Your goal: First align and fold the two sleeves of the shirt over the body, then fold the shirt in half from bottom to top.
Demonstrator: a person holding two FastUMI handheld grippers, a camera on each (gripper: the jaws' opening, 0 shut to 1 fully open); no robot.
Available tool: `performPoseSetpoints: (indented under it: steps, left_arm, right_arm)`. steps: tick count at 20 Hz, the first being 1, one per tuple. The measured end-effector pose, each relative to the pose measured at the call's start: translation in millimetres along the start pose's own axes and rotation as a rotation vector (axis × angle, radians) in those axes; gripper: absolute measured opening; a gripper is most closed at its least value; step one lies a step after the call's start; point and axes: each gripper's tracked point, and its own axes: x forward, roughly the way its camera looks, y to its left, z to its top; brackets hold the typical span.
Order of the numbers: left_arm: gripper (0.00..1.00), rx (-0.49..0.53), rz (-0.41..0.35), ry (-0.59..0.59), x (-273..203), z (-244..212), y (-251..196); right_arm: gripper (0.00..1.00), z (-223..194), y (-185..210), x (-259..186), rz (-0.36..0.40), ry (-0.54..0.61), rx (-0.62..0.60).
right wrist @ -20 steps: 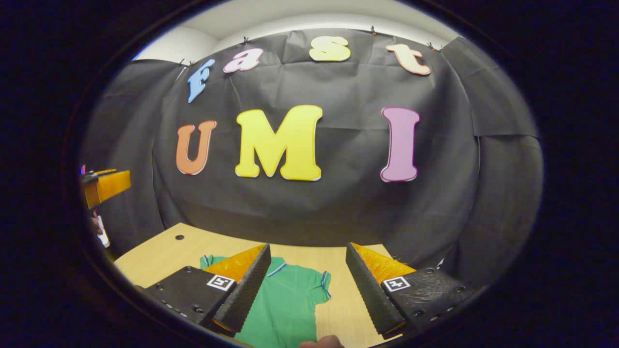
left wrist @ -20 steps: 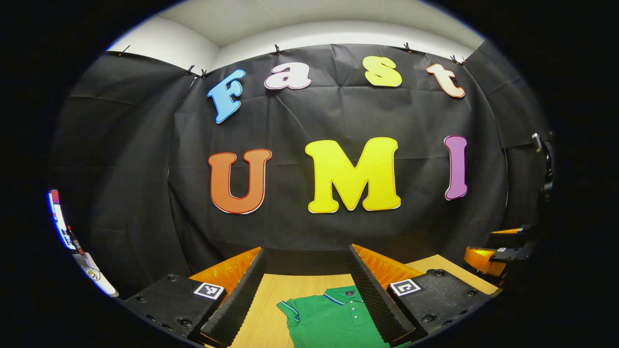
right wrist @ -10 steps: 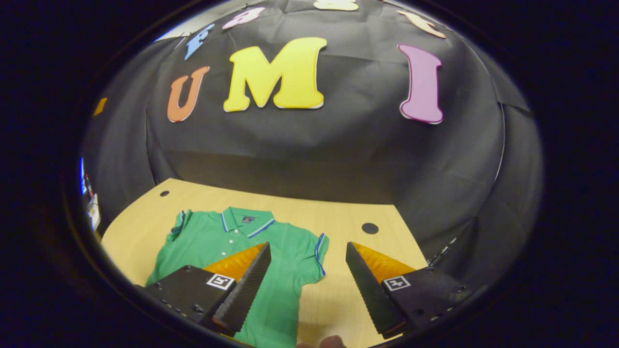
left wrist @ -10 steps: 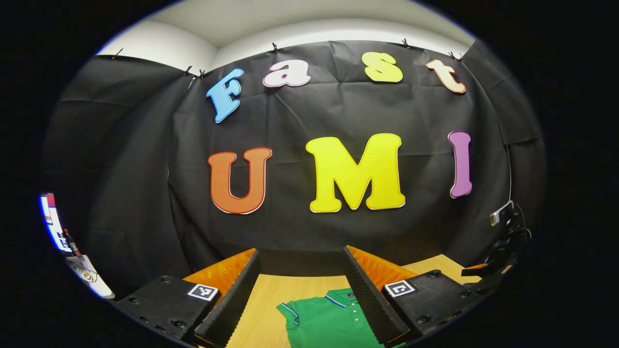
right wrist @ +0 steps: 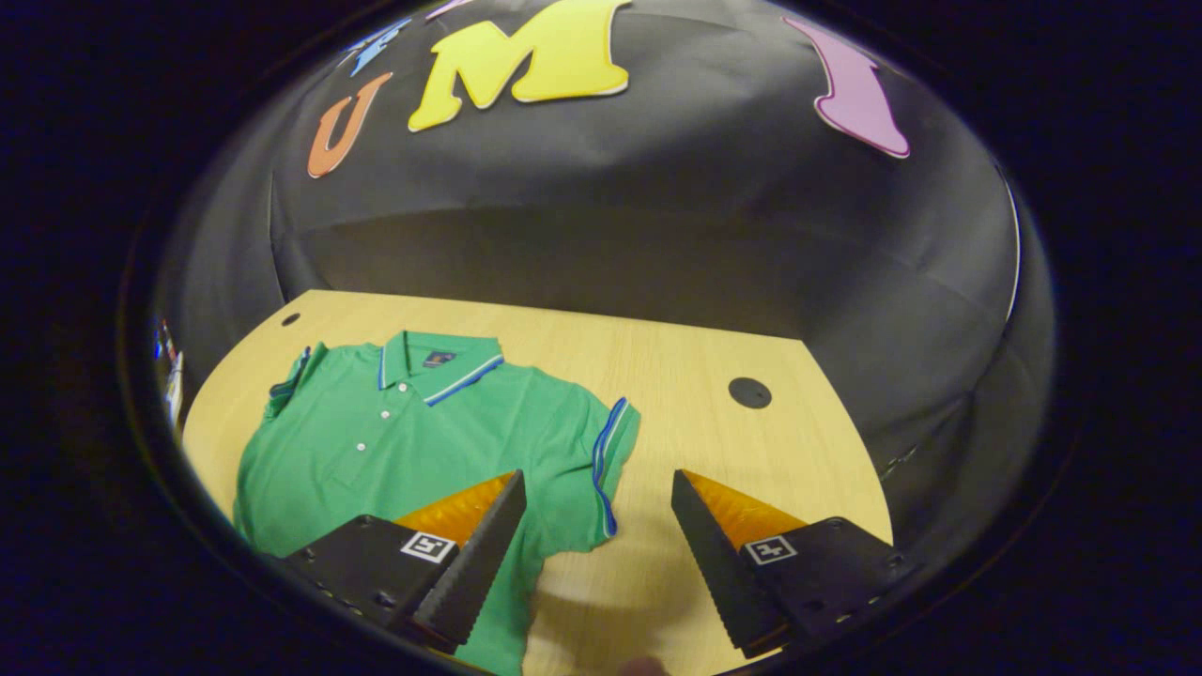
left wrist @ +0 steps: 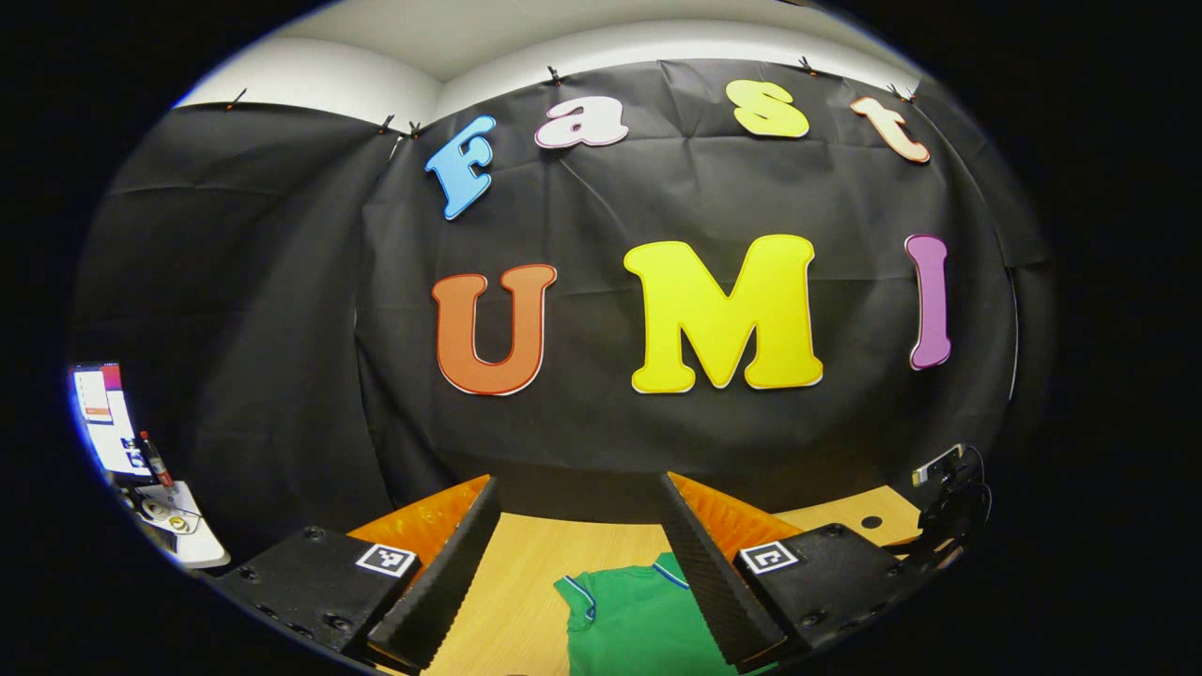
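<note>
i have tipped my right gripper (right wrist: 592, 554) down over the shirt (right wrist: 413, 432); its right sleeve (right wrist: 601, 469) lies just ahead. both grippers gape wide, holding nothing, left gripper (left wrist: 573, 563) hovering level.

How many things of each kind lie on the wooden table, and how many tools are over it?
Green short-sleeved polo shirt: 1
Round black hole cover in the light wooden table: 1
Open two-finger tool, left and right: 2
Total: 4

Wooden table (right wrist: 714, 347), black cloth wall (right wrist: 610, 207)
</note>
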Motion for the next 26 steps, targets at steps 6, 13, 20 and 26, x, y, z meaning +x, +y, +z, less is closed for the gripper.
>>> performPoseSetpoints:
  steps: [6, 13, 20, 26]
  left_arm:
    - [1.00, 0.029, 0.022, 0.039, -4.5, -13.6, -7.6]
    - [1.00, 0.069, 0.007, 0.042, 1.1, -13.6, -22.0]
    - [1.00, 0.069, -0.011, 0.047, 6.9, -15.6, -28.9]
    - [1.00, 0.039, 0.009, 0.065, 2.5, -20.5, -20.5]
  right_arm:
    - [0.80, -12.7, -1.8, 41.9, 0.028, 0.059, 0.049]
    - [0.21, -24.9, 0.5, 66.5, 0.039, 0.125, 0.103]
    - [0.00, -6.9, -1.9, 47.2, 0.039, 0.113, 0.150]
    - [0.00, 38.5, 30.5, 23.7, 0.046, 0.040, 0.183]
